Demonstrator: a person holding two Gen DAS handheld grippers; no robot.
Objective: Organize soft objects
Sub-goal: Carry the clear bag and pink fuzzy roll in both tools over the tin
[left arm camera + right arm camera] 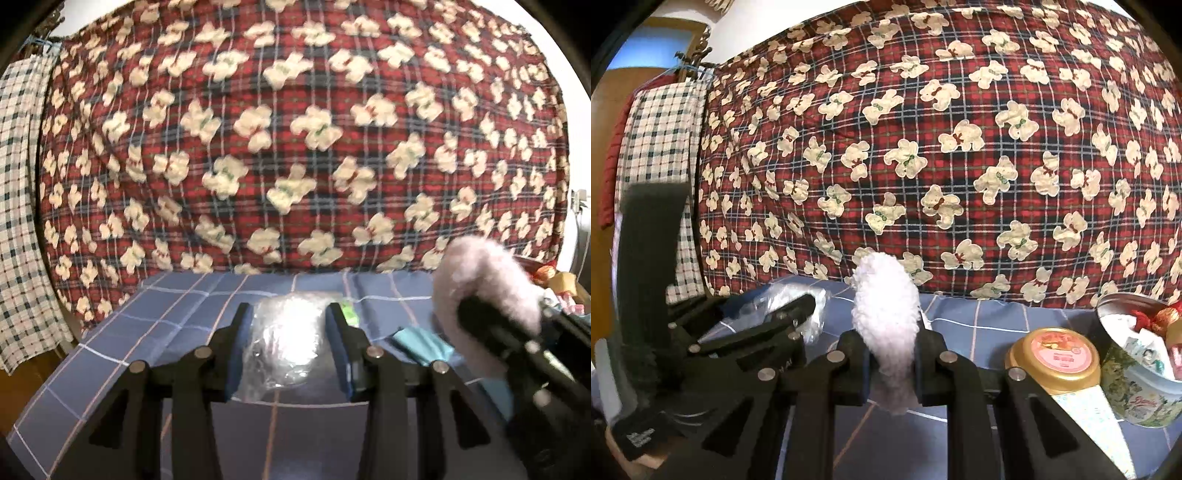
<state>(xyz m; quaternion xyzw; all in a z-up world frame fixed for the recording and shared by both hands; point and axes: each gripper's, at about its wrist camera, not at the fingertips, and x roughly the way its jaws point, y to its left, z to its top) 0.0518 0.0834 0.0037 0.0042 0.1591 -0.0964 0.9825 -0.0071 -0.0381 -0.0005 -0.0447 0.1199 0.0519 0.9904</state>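
My left gripper [290,332] is shut on a clear crinkly plastic bag [284,339] with something pale inside, held just above the blue checked cloth [177,306]. My right gripper [890,354] is shut on a white fluffy soft piece [884,314] that sticks up between its pads. In the left wrist view that fluffy piece [487,280] and the right gripper show blurred at the right. In the right wrist view the left gripper [809,306] with the plastic bag [798,295] lies at the left.
A big red plaid quilt with cream bears [295,147] rises behind the blue cloth. A checked cloth [661,147] hangs at the left. A gold-lidded jar [1054,356] and an open round tin [1137,369] with small items stand at the right. A teal packet [421,345] lies on the cloth.
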